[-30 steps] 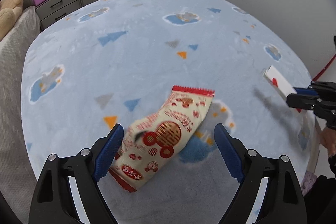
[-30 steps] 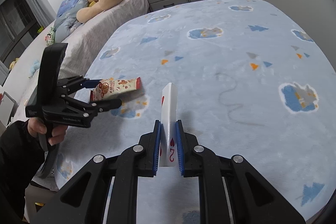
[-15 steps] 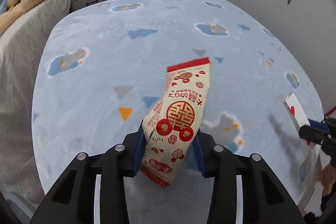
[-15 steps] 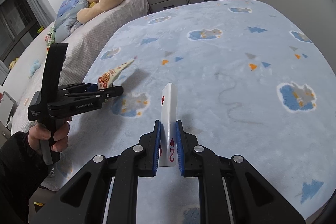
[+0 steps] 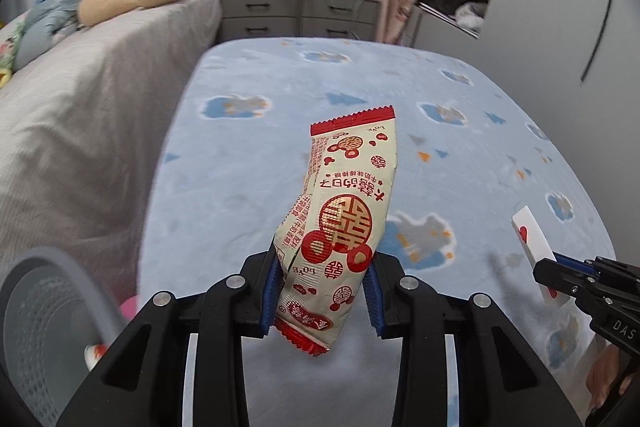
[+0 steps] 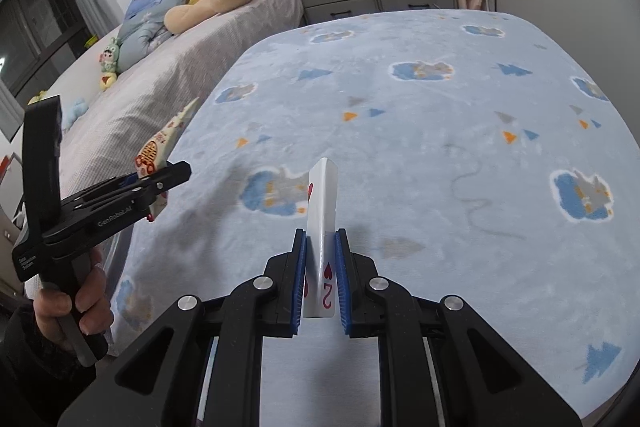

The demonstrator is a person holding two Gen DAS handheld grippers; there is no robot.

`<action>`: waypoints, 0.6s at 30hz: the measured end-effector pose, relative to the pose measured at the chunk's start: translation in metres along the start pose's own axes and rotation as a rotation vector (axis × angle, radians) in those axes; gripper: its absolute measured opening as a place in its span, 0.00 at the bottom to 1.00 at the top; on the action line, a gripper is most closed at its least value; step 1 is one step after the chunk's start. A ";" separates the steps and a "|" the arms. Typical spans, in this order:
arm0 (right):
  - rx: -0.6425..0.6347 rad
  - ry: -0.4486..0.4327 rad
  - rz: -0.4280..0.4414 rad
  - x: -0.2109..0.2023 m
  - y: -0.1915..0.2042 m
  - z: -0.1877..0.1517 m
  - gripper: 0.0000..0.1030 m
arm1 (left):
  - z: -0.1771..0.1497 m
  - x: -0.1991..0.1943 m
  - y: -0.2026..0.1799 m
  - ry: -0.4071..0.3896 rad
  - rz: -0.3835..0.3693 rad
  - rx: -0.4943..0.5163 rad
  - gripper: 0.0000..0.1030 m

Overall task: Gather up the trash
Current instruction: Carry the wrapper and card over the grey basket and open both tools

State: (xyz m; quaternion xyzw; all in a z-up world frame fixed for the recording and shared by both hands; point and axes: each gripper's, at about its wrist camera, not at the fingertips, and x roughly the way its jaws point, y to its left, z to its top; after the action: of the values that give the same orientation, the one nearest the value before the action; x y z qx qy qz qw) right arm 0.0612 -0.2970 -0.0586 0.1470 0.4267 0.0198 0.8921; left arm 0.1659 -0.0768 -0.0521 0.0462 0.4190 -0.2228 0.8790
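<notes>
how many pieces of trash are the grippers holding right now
2. A red-and-cream snack wrapper is clamped in the left gripper, lifted off the blue blanket. A bent two-of-hearts playing card is clamped in the right gripper. No other trash shows on the blanket.

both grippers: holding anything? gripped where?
Left gripper: shut on the snack wrapper, gripped near its lower end and lifted off the blanket. Right gripper: shut on a folded two-of-hearts playing card, at its lower end.

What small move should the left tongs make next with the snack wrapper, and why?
Probably carry it left to the grey mesh bin. The left tongs, jaws just closed, grip the snack wrapper clear of the blue blanket, so only dropping it remains.
</notes>
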 end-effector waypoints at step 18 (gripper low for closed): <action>-0.266 0.025 0.189 0.037 0.137 0.007 0.14 | -0.068 -0.093 0.101 -0.113 0.344 -0.281 0.33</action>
State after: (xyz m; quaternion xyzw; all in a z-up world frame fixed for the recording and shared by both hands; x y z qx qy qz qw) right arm 0.1022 -0.1621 -0.0443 0.0668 0.4157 0.1618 0.8925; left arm 0.1098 0.0644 -0.0365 -0.0184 0.3820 -0.0115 0.9239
